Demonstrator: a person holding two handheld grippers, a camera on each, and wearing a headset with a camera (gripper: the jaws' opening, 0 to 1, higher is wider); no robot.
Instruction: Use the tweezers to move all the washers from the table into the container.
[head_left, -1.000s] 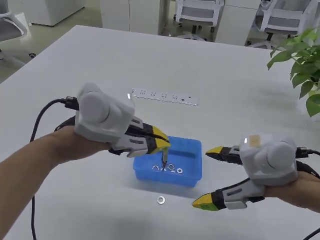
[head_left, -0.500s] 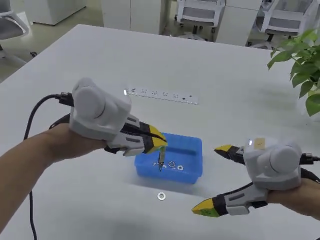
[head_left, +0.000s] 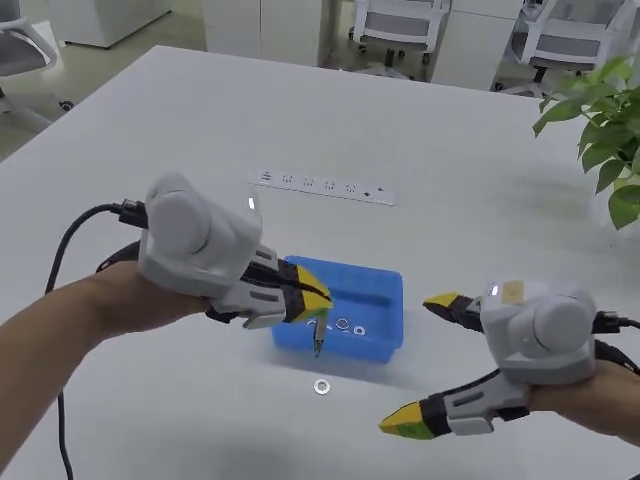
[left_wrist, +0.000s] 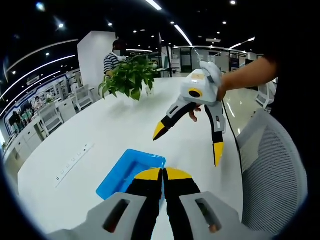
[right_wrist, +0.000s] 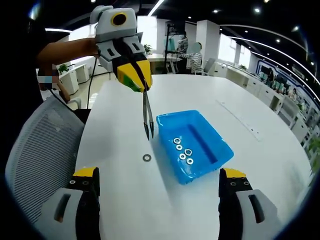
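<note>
Right gripper view | several washers (right_wrist: 182, 150) are seen in container (right_wrist: 202, 129) | one washer (right_wrist: 146, 157) is left on table (right_wrist: 125, 200), at its 9 o'clock | tweezers (right_wrist: 147, 115) are clamped in narrow left gripper (right_wrist: 140, 82) | right gripper (right_wrist: 158, 173) is held wide, empty

Head view looks down; gripper views face each other, sharing container (head_left: 372, 290).

The left gripper (right_wrist: 140, 82) holds tweezers (right_wrist: 148, 117) near a washer (right_wrist: 147, 158) beside the container (right_wrist: 167, 121).

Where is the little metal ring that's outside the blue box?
In the head view the small silver washer lies on the white table, just in front of the blue plastic container, near the tips of the metal tweezers.
</note>
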